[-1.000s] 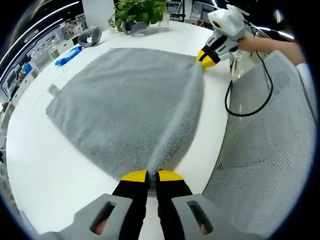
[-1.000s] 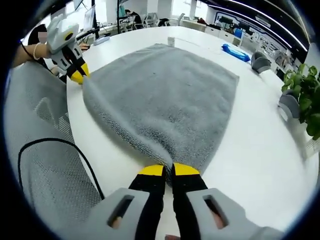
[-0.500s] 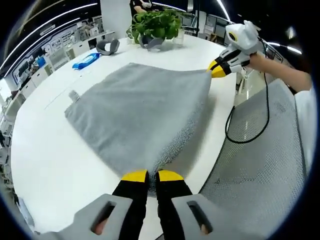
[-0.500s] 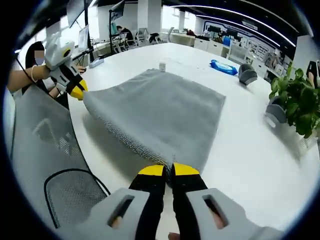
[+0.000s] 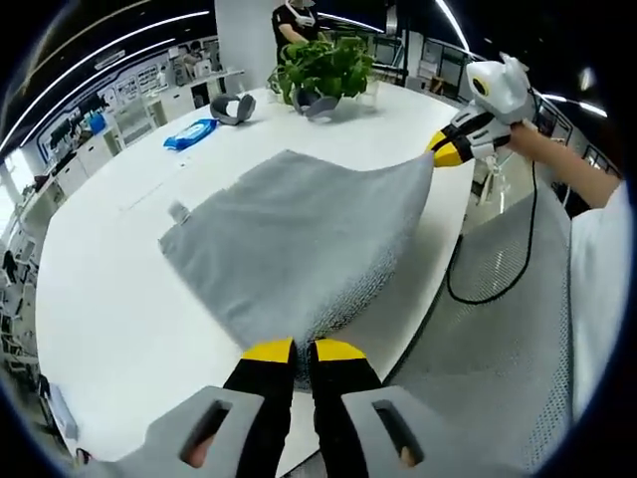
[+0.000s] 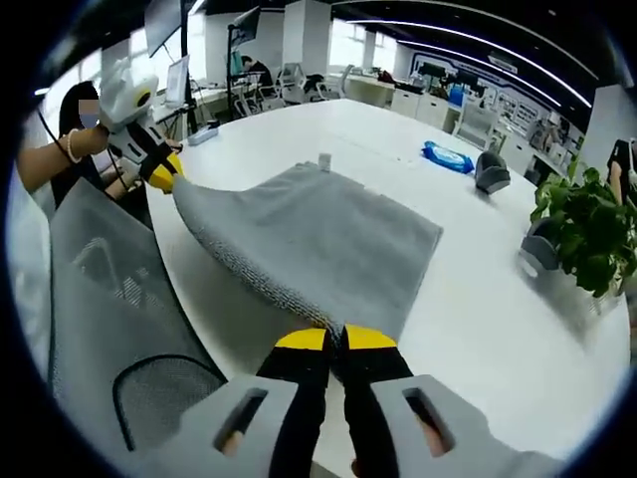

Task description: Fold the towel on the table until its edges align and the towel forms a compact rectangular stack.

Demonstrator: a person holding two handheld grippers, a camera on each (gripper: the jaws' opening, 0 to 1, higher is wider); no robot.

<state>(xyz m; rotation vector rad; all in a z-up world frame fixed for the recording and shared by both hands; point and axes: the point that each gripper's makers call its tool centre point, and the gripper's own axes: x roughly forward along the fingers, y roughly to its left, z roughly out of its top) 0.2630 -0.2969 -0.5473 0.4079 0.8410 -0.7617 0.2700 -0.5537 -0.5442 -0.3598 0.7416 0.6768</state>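
Observation:
A grey towel (image 5: pixel 289 239) lies partly on the white table (image 5: pixel 100 299), its near edge lifted off the surface and stretched between both grippers. My left gripper (image 5: pixel 295 351) is shut on one near corner of the towel. In the left gripper view my right gripper (image 5: pixel 448 152) pinches the other near corner at the upper right. In the right gripper view the towel (image 6: pixel 318 239) rises from the table (image 6: pixel 478 329) toward my right gripper (image 6: pixel 334 339), which is shut on its corner, and my left gripper (image 6: pixel 164 171) holds the far corner at the upper left. A small white tag (image 6: pixel 324 159) marks the towel's far edge.
A mesh chair back (image 5: pixel 498 329) stands close beside the table edge, with a black cable (image 5: pixel 478 289) hanging over it. A potted plant (image 5: pixel 323 65), a blue packet (image 5: pixel 189 132) and a grey curved object (image 5: pixel 237 108) sit at the table's far side. A person's hand (image 6: pixel 85 139) holds the left gripper.
Both grippers have risen, lifting the towel's near edge off the table; its far part still rests on the surface. Both cameras now look from higher up.

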